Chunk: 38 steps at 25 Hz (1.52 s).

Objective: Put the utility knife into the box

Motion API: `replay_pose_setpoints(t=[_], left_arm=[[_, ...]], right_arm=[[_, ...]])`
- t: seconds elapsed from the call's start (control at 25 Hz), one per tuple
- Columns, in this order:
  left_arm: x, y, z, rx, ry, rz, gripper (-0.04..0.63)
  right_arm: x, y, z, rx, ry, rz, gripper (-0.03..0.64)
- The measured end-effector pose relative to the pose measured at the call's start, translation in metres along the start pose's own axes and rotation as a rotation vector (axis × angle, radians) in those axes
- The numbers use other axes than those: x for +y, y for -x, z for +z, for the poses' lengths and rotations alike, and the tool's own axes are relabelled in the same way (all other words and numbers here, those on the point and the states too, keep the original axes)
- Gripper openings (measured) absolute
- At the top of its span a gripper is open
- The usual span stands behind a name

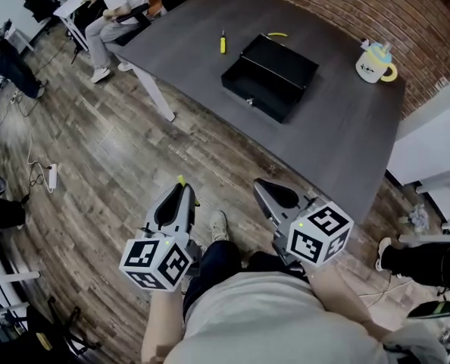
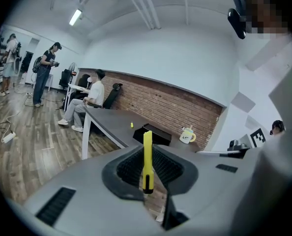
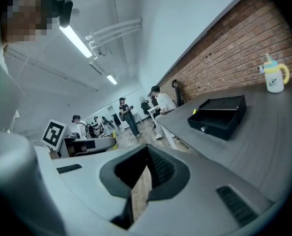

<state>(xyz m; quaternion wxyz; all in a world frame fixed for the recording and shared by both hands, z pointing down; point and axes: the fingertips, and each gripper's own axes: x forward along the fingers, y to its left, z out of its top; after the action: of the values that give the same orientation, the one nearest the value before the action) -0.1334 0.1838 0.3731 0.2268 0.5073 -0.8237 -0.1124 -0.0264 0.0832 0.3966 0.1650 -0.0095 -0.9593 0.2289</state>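
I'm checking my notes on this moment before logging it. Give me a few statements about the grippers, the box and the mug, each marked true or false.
1. The left gripper is clamped on a yellow utility knife. True.
2. The black box is closed. False: its lid stands open.
3. The right gripper holds the mug. False: its jaws are together on nothing, and the mug stands on the table near the brick wall.
4. The black box sits on the table. True.
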Motion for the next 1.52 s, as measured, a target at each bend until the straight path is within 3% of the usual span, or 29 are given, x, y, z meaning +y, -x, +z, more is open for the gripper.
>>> replay_pose_setpoints(t=[0.44, 0.88, 1.08, 1.52], left_arm=[[0.052, -0.071, 0.038, 0.078, -0.038, -0.184, 0.064], [0.037, -0.118, 0.038, 0.154, -0.026, -0.352, 0.064], [0.03, -0.141, 0.046, 0.159, -0.033, -0.374, 0.064], [0.018, -0.217, 0.07, 0.169, -0.09, -0.384, 0.064]], right_arm=[[-0.019, -0.081, 0.039, -0.085, -0.059, -0.156, 0.008], [-0.054, -0.057, 0.051, -0.139, -0.106, -0.353, 0.008], [-0.07, -0.06, 0.066, -0.17, -0.122, -0.367, 0.007], [-0.13, -0.101, 0.11, -0.2, -0.132, -0.309, 0.008]])
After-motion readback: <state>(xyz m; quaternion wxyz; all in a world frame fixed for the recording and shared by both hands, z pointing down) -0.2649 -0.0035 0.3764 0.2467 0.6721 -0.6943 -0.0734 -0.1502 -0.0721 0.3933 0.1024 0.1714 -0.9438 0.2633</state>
